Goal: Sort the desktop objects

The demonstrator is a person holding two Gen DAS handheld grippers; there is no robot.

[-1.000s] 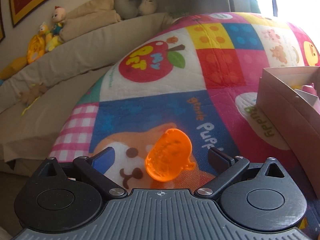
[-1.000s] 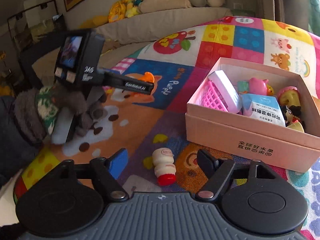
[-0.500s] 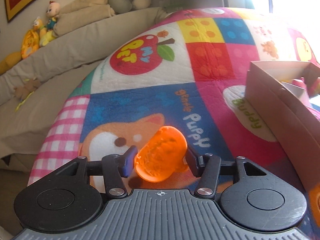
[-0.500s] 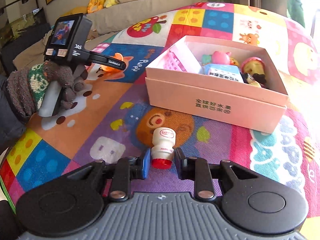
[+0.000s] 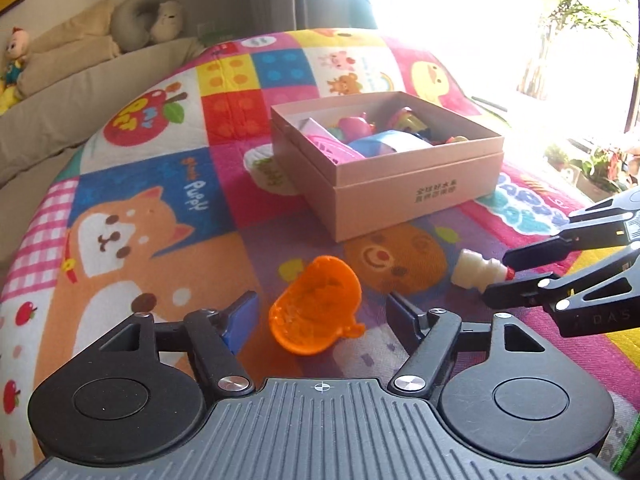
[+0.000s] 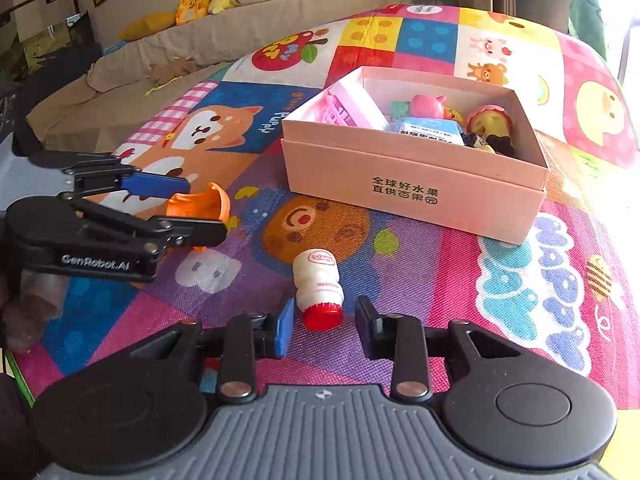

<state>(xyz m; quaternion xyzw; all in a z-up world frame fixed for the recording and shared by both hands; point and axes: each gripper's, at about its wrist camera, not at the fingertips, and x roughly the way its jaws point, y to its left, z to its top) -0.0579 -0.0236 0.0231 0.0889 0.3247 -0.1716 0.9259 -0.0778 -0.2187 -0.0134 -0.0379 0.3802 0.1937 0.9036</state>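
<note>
Box (image 6: 416, 184) partly filled with toys | orange cup (image 5: 316, 316) and little bottle (image 6: 319, 288) near box, not in | left gripper (image 5: 320, 312) jaws opening around cup | right gripper (image 6: 324, 316) jaws opening around bottle

An orange cup (image 5: 316, 312), a white bottle (image 6: 318, 280) with red cap, a pink box (image 5: 416, 184), and a multicoloured cartoon-patterned mat (image 5: 168, 208).

The left gripper (image 6: 192, 208) carries "GenRobot.AI". The pink box (image 6: 412, 184) front reads "全球好水果 直供百果园". The play mat (image 6: 520, 300) shows "Puppy" and "HAPPY".
</note>
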